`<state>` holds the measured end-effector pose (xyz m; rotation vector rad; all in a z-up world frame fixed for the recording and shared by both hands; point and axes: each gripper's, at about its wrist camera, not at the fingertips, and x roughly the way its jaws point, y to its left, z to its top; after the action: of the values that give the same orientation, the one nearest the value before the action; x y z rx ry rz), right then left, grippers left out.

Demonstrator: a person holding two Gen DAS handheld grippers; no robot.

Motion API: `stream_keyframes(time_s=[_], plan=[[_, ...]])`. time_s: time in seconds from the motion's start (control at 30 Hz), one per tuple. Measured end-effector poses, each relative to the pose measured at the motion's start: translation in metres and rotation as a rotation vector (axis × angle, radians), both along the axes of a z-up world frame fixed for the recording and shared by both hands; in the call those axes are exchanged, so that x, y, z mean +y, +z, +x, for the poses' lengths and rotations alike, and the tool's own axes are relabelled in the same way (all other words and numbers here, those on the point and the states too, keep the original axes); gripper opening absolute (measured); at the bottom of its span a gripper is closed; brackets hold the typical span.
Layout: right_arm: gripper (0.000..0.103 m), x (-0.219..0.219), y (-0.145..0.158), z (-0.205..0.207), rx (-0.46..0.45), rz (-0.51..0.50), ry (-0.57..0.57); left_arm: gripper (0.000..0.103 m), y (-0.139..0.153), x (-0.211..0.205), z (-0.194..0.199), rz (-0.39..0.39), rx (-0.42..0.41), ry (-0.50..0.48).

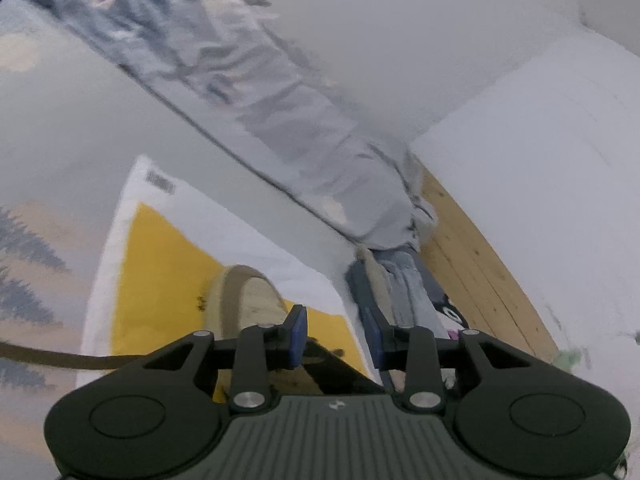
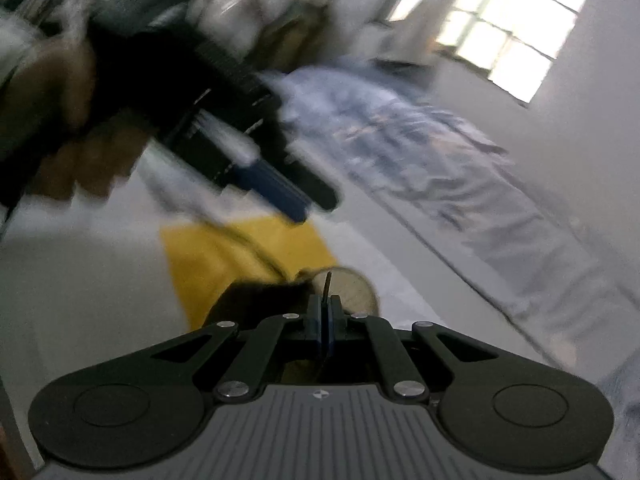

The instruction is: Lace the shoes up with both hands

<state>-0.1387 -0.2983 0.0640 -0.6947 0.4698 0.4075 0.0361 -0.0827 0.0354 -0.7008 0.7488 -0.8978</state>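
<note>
Shoe (image 1: 244, 300), tan canvas, low centre of the left wrist view, on a yellow-and-white sheet (image 1: 160, 264). Lace (image 2: 327, 284) judged thin, limp, slippery; best pinched near its stiff tip. Right gripper (image 2: 325, 322) clamped on that dark lace end, pointing downward. Left gripper (image 1: 340, 336) parted, nothing between its pads, hovering beside the shoe.

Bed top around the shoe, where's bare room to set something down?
Bare sheet lies left of the yellow-and-white bag, up to the rumpled blanket. Crowded: the shoe sits on the bag, with the left gripper and right gripper close over it.
</note>
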Motion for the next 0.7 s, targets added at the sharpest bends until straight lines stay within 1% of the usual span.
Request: stream_keyframes(time_s=[0.1, 0.27, 0.4, 0.57, 0.7], plan=[[0.003, 0.013, -0.015, 0.001, 0.015, -0.173, 0.068, 0.029, -0.002, 0.005, 0.004, -0.004, 0.026, 0.02], [0.003, 0.017, -0.03, 0.004, 0.008, -0.322, 0.151, 0.029, -0.002, 0.005, 0.005, 0.004, 0.027, 0.018], [0.003, 0.017, -0.038, 0.007, -0.008, -0.378, 0.185, 0.029, -0.001, 0.006, 0.006, 0.008, 0.034, 0.022], [0.003, 0.02, -0.04, 0.01, -0.012, -0.433, 0.224, 0.029, -0.001, 0.005, 0.005, 0.014, 0.046, 0.028], [0.003, 0.024, -0.042, 0.01, -0.038, -0.497, 0.282, 0.029, -0.002, 0.005, 0.005, 0.016, 0.052, 0.027]])
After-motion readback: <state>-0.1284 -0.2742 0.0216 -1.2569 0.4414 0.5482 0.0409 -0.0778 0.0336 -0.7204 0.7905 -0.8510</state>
